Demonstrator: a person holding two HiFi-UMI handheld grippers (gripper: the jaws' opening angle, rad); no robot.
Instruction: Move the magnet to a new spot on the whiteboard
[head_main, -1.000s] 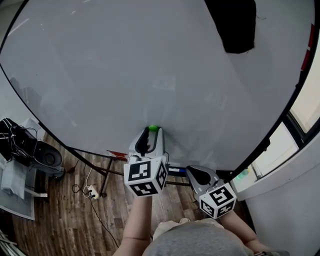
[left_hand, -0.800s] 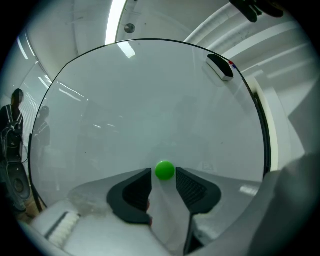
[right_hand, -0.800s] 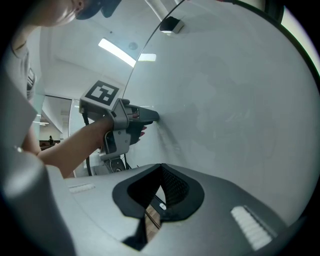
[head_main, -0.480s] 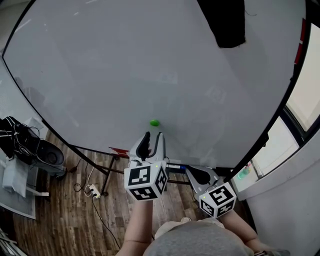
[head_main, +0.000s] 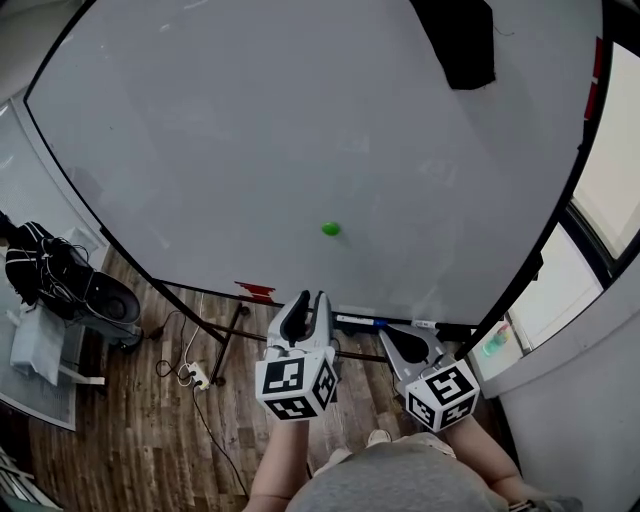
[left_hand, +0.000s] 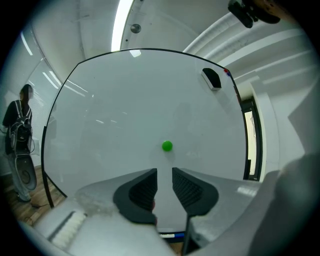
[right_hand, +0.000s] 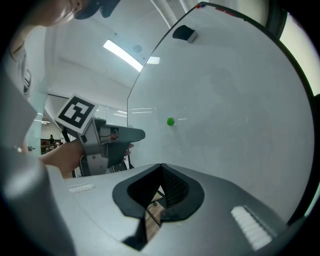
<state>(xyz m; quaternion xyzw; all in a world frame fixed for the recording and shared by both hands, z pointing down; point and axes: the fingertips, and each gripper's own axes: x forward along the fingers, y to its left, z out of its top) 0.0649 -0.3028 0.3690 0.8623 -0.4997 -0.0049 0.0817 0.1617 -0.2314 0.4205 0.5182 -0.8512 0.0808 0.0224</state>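
Low on the whiteboard (head_main: 250, 130), about midway between its left and right edges and well clear of the bottom edge, sits the green magnet (head_main: 331, 228). It clings to the bare white face with nothing touching it.

Left gripper (left_hand: 164, 172): held below the magnet and well apart from it, aimed up at the board. Its fingers (left_hand: 140, 192) are released and closing, a narrow gap between the ribbed pads. Through that gap I see only board; nothing is between them. From the left gripper view the magnet shows just above the fingertips, but it is further off on the board, not in reach of the pads.

Right gripper (right_hand: 161, 167): lower and off to the right, near the board's bottom right corner. Its fingers are clenched tip to tip and empty; behind the tips I see only a sliver of wooden floor (head_main: 130, 420).

Other notes:
- black eraser (head_main: 460, 45) stuck near the board's top right corner
- a marker (head_main: 365, 321) lying along the bottom edge, just ahead of both grippers
- a red patch (head_main: 255, 291) on the bottom edge, left of the left gripper; I cannot tell what it is
- a power strip (head_main: 197, 375) with cables on the floor beside the board's stand
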